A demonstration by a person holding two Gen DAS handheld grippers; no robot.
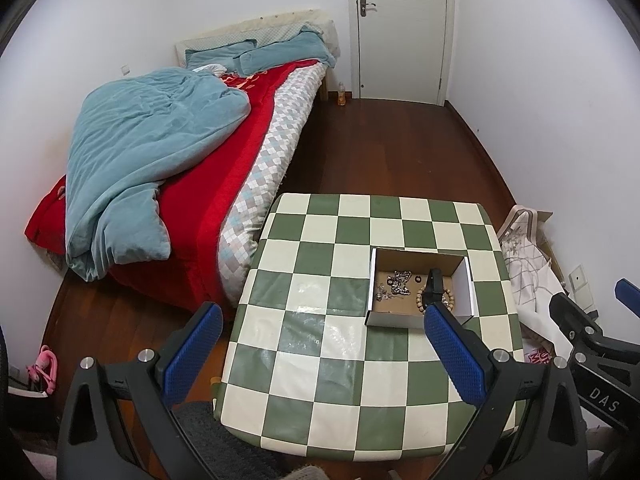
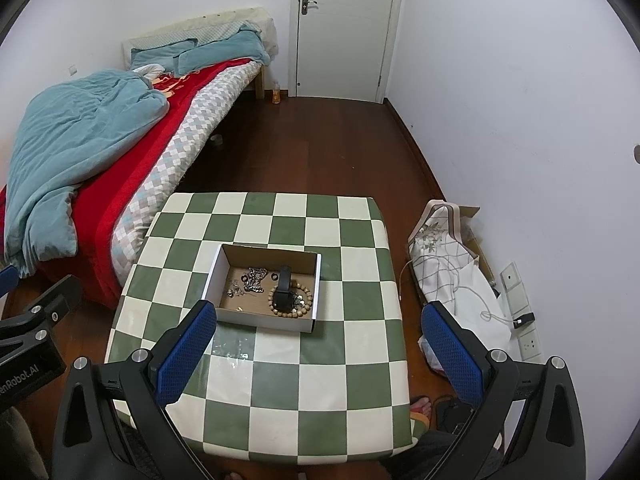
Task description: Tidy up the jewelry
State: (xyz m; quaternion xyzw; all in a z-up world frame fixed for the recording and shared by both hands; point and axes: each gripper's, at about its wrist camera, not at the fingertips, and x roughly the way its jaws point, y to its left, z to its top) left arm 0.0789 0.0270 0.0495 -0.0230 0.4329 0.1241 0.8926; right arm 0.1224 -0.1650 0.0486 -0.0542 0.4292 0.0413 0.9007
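Jewelry [image 2: 264, 286] was all sitting inside the shallow cardboard box [image 2: 312, 280] on the checkered table [image 2: 280, 380] when I looked: a tangle of silver chain [image 2: 254, 278] toward the left, a wooden bead bracelet [image 2: 290, 300] on the right with a black watch-looking thing [image 2: 284, 284] lying across it, plus a couple of small dark rings [image 2: 244, 278] and tiny bits I couldn't make out. Nothing loose showed on the tabletop around the box.

Both tongs were spread wide and carrying nothing. The left gripper [image 1: 324, 354] hung over the near-left part of the table, the right gripper [image 2: 318, 354] just in front of the box.

Honestly that scene fit two readings: everything had been gathered in and the job was wrapping up, or the pile in the box was waiting to be sorted out. Couldn't tell which.

If any piece did need handling, my take: the chain looked like it would snag and drag its neighbours, so pinch one end and lift slowly. The bracelet was trapped under the watch, so that needed care too. The box looked light, so steadying a wall with the other tong seemed smart.
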